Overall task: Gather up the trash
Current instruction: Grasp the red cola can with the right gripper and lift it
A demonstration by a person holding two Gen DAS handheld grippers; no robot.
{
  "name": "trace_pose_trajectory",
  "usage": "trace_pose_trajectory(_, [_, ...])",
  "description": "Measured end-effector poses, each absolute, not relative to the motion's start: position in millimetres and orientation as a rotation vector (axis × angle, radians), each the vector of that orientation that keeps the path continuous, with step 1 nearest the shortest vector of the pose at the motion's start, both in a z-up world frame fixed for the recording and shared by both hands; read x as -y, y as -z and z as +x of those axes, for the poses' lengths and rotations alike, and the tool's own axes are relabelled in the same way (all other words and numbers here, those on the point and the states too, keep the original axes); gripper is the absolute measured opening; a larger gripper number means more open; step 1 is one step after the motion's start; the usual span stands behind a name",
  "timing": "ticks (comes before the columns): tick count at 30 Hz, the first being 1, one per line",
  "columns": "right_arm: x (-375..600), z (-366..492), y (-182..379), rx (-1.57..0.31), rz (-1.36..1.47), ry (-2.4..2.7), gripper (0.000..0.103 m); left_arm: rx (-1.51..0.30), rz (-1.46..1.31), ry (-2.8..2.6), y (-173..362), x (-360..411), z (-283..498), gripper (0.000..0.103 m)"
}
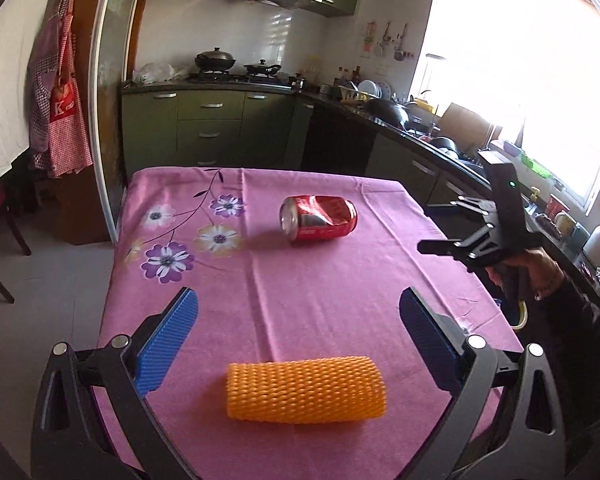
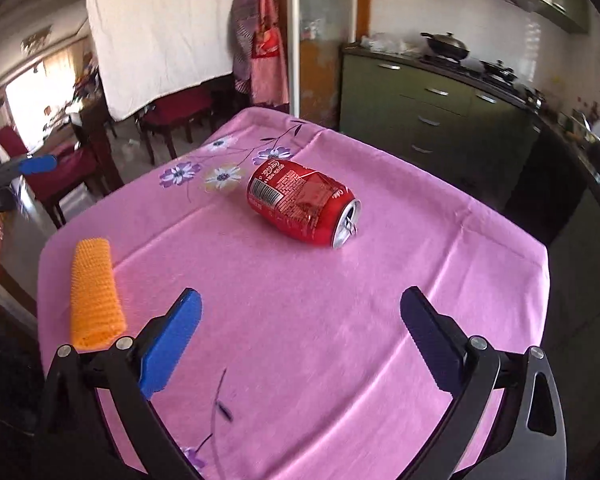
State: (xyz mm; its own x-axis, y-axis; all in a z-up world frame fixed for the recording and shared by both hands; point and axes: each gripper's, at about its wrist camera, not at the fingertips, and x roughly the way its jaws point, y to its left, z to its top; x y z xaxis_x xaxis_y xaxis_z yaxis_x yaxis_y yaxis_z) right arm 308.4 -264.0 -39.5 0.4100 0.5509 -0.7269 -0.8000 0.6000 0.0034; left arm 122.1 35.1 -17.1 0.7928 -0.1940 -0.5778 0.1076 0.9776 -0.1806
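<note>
Can (image 1: 318, 219) & foam net (image 1: 306, 390) on table; both hand-held grippers (image 1: 298, 336) (image 2: 300, 332) tilted down, released.

Blown-out window (image 1: 540, 80) glare, fisheye-curved edges, motion blur in right view

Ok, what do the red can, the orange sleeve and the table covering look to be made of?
The red can: thin metal, likely aluminium; glossy printed wall dented, bare silvery end with pull tab. The orange sleeve: probably soft foam netting; matte, open diamond mesh, rolled into a tube. The table covering: woven fabric, pink with printed flowers; it shows creases and fold lines.
</note>
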Motion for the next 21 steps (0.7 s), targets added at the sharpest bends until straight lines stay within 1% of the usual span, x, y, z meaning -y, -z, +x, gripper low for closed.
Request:
trace_pose_trajectory(7, [179.3, 381.6, 64.7, -0.835, -0.751, -0.932, 0.098, -0.645, -0.187, 0.146, 23.0, -57.4, 130.4, 0.096])
trace_pose_trajectory(12, [132.2, 397.6, 89.9, -0.866, -0.971, -0.986, 0.098, -0.667, -0.227, 0.121, 31.2, -69.9, 138.4, 0.096])
trace_pose_trajectory(15, [115.2, 408.1, 102.1, -0.889, -1.038, -0.994, 0.098, -0.683, -0.234, 0.112, 35.2, -74.9, 139.4, 0.096])
trace_pose_trajectory(21, [93.6, 424.3, 113.6, -0.963, -1.061, -1.022, 0.098, -0.694, -0.252, 0.095, 39.9, -85.7, 139.9, 0.096])
